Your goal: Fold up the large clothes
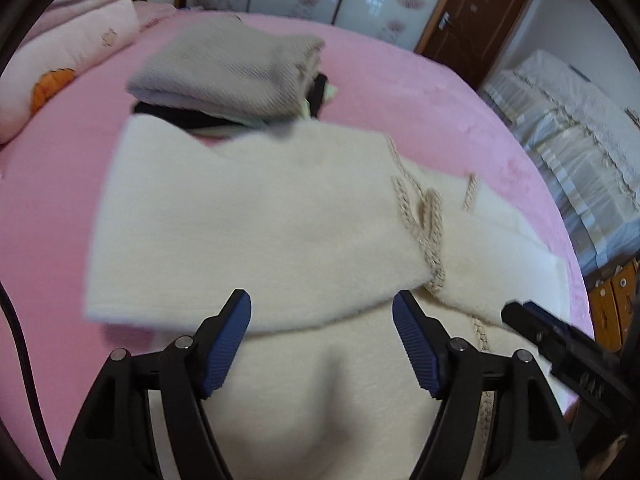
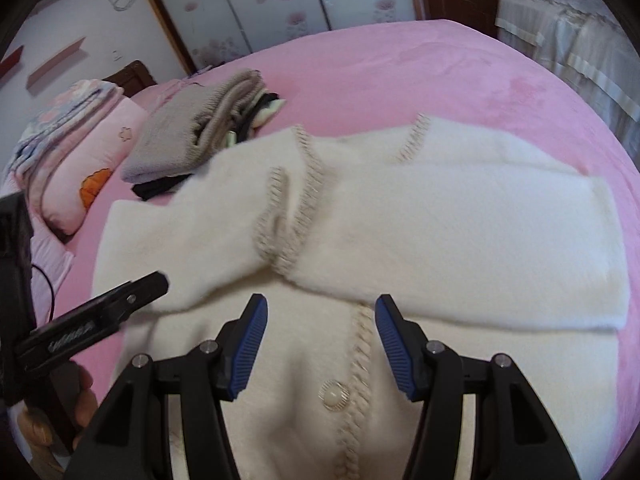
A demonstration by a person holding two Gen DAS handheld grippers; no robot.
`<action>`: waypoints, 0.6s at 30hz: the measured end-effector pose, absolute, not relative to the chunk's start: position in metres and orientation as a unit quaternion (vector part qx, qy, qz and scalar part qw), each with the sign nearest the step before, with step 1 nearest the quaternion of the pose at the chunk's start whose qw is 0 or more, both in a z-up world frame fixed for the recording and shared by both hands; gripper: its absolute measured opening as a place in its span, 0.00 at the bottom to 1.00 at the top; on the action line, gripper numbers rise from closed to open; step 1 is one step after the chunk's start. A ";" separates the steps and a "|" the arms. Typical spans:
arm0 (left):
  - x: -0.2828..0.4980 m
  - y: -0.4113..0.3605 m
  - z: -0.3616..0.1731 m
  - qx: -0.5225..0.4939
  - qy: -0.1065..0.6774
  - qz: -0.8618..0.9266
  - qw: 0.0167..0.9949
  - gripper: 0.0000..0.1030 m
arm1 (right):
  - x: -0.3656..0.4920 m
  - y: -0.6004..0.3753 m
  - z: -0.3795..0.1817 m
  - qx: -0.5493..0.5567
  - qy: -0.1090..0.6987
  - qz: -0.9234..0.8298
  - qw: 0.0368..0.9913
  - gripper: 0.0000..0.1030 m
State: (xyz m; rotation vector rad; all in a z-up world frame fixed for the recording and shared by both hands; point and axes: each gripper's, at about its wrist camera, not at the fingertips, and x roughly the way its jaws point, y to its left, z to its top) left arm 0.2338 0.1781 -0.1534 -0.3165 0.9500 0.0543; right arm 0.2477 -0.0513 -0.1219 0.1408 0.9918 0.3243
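Pink bed [image 2: 400,64] | cream cardigan [image 2: 460,240] beneath both | left hand-held gripper [image 1: 322,312] spread | right hand-held gripper [image 2: 320,314] spread

A big pink bed [image 2: 400,72] fills the room. Behind it are sliding doors [image 2: 256,4] with pink flowers, a brown door [image 1: 476,20], and a covered sofa [image 1: 568,152] beside it

The only lettering sits on the side of the left hand-held gripper [image 2: 158,280], seen in the right wrist view just left of the white cardigan [image 2: 360,220]: a short pale word printed along its black arm, too blurred to read. The cardigan, the folded clothes beyond it and the pink bed under it carry no legible text, label or number.
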 end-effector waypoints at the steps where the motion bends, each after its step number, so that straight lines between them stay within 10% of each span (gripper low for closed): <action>1: 0.226 0.186 -0.149 -0.147 0.444 0.047 0.883 0.77 | 0.255 -0.046 -0.118 0.071 0.470 0.173 0.863 0.55; 18: 0.205 0.281 -0.220 -0.185 0.492 0.166 0.834 0.78 | 0.375 0.015 -0.181 0.064 0.569 0.249 0.781 0.53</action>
